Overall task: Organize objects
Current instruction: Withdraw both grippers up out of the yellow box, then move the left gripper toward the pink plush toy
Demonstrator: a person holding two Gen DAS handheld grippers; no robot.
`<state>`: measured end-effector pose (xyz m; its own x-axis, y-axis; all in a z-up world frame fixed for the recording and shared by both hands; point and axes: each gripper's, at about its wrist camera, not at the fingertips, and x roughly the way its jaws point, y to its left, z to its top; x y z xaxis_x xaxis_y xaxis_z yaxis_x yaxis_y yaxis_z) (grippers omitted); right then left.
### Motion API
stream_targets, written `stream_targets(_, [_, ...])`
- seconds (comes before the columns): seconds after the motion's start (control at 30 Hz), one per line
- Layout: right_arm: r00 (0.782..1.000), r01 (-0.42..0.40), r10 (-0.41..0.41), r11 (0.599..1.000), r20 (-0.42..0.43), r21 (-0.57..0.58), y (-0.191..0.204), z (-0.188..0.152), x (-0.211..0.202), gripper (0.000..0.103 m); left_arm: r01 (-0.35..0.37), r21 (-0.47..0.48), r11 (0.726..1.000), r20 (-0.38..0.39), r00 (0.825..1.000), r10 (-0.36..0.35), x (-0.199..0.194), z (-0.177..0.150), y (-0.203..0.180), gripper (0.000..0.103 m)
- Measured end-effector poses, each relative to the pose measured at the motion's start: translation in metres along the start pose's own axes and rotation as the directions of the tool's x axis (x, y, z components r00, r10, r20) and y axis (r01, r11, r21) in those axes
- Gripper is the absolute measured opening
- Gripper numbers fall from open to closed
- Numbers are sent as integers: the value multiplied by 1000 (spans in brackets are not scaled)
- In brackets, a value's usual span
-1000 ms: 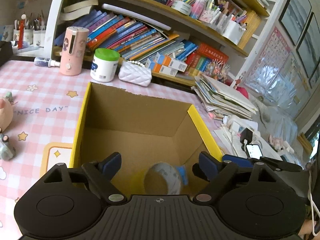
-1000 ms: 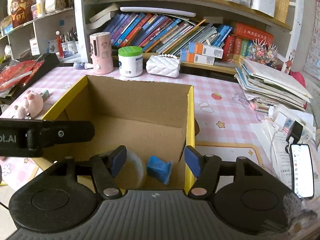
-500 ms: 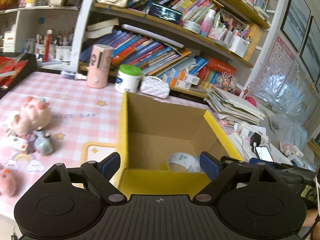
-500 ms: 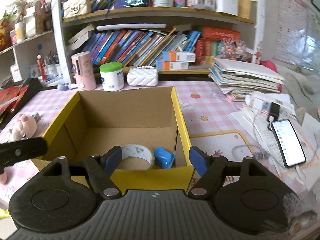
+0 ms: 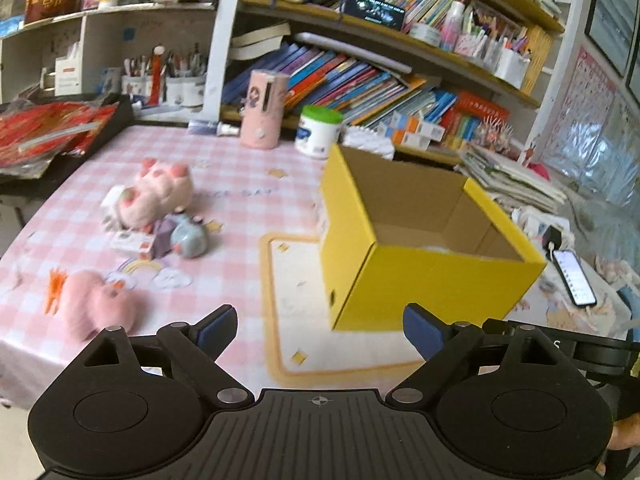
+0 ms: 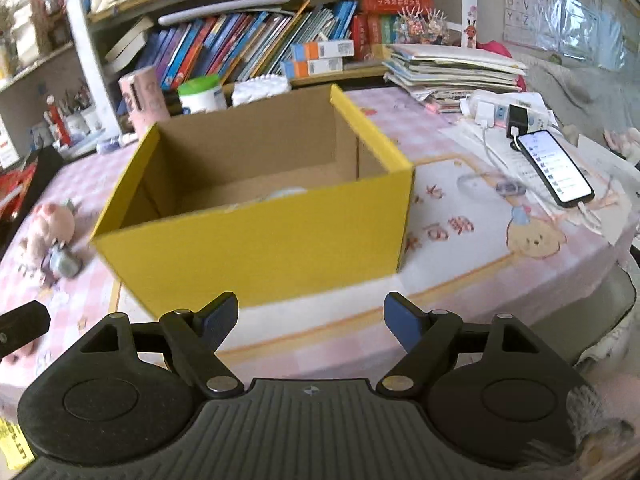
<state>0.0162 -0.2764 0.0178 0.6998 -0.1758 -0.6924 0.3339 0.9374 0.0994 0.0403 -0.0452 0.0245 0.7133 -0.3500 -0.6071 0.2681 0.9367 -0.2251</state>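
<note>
Both tools have pulled back from over the yellow box (image 6: pixel 256 240), which now sits ahead of them on the pink checked table (image 5: pixel 248 168). The left tool (image 5: pixel 318 330) and right tool (image 6: pixel 310 316) hold their jaws wide apart, empty. Plush pigs (image 5: pixel 156 196) lie left of the box.

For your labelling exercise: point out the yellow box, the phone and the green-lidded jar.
yellow box (image 6: pixel 256 248), right wrist view, front wall.
phone (image 6: pixel 558 170), right wrist view, lit screen.
green-lidded jar (image 5: pixel 320 134), left wrist view, white body.
</note>
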Motion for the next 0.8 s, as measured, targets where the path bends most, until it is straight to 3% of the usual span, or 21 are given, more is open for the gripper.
stream_targets(0.37, [999, -27, 24, 997, -39, -77, 50, -48, -21, 84, -44, -5, 999, -49, 998, 44, -28, -30, 41, 92])
stream_targets(0.8, [992, -106, 94, 982, -79, -155, 110, -79, -34, 91, -121, -20, 993, -58, 991, 119, -63, -47, 89, 93])
